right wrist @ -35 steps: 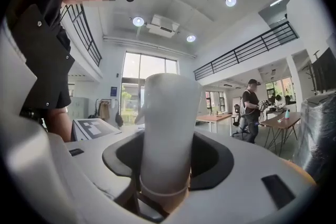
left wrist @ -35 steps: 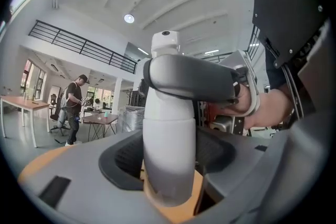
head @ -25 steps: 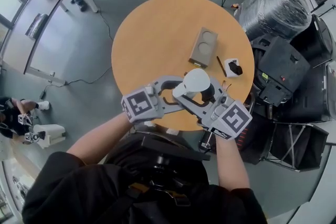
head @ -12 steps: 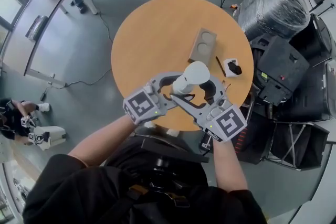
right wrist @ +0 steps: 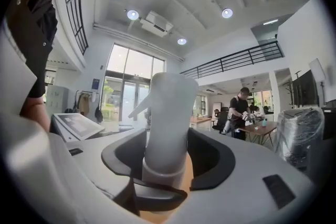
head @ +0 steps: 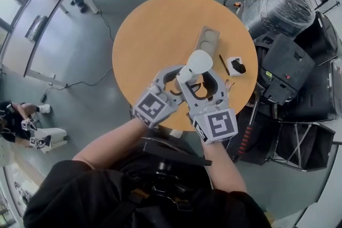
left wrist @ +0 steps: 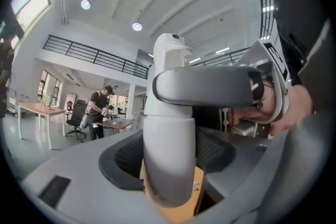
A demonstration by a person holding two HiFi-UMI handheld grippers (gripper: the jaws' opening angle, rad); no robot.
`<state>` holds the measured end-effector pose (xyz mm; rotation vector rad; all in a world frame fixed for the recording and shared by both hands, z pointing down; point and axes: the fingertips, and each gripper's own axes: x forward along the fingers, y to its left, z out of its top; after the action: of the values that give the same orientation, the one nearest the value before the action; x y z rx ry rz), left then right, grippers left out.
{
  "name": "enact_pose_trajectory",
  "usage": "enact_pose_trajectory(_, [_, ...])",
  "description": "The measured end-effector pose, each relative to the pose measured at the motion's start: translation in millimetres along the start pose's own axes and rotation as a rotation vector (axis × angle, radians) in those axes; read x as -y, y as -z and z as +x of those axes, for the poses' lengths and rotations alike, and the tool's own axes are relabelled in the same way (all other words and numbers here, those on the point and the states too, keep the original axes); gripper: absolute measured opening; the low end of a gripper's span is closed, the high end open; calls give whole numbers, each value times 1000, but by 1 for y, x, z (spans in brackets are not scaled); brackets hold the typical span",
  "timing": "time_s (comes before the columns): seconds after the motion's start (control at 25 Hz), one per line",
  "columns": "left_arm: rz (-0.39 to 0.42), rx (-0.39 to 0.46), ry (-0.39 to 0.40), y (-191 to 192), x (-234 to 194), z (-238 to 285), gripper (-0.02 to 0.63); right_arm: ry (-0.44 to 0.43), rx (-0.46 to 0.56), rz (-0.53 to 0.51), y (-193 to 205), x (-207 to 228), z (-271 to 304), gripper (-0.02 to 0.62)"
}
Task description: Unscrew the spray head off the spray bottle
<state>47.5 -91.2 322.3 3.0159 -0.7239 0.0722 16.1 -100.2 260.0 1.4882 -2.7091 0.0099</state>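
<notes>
Jaws | left gripper [left wrist: 168,165] clamps bottle [left wrist: 169,131] | right gripper [right wrist: 167,161] just closing (on spray head [right wrist: 170,107])

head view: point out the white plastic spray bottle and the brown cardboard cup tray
white plastic spray bottle [head: 196,63], head view, on its rounded top
brown cardboard cup tray [head: 210,38], head view, on a round recess

Illumination: bright and even. Sources: round ceiling lights [left wrist: 137,26] and tall windows [right wrist: 127,89]. Shadows are soft. All views show strong fisheye bending with dark corners. The close-range bottle [left wrist: 170,128] appears slightly soft.
</notes>
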Motion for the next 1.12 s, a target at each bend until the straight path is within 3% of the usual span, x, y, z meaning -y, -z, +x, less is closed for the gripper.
enact_pose_trajectory(0.16, [-6,40,140,-9,11,-7,307,-192,41,4,-9,-13,-7,255])
enact_pose_trajectory(0.32, [-45,41,350,-11,31,-16,307,-446,49,75,-12,-22,-22,255])
enact_pose_trajectory(0.4, [-59,34,419,-11,38,-19,307,-522,49,80,-12,-25,-27,255])
enact_pose_trajectory(0.48, [-55,30,426,-9,40,-19,307,-541,51,69,-9,-26,-28,256])
enact_pose_trajectory(0.6, [-46,27,358,-9,32,-15,308,-500,35,62,-2,-22,-24,265])
enact_pose_trajectory(0.68, [-48,26,292,-7,21,-10,308,-451,34,73,-1,-17,-21,329])
enact_pose_trajectory(0.92, [-35,-21,51,10,-15,5,308,-182,52,79,-1,6,-5,334])
enact_pose_trajectory(1.12, [-19,-35,-53,16,-24,14,308,-45,21,113,8,11,16,334])
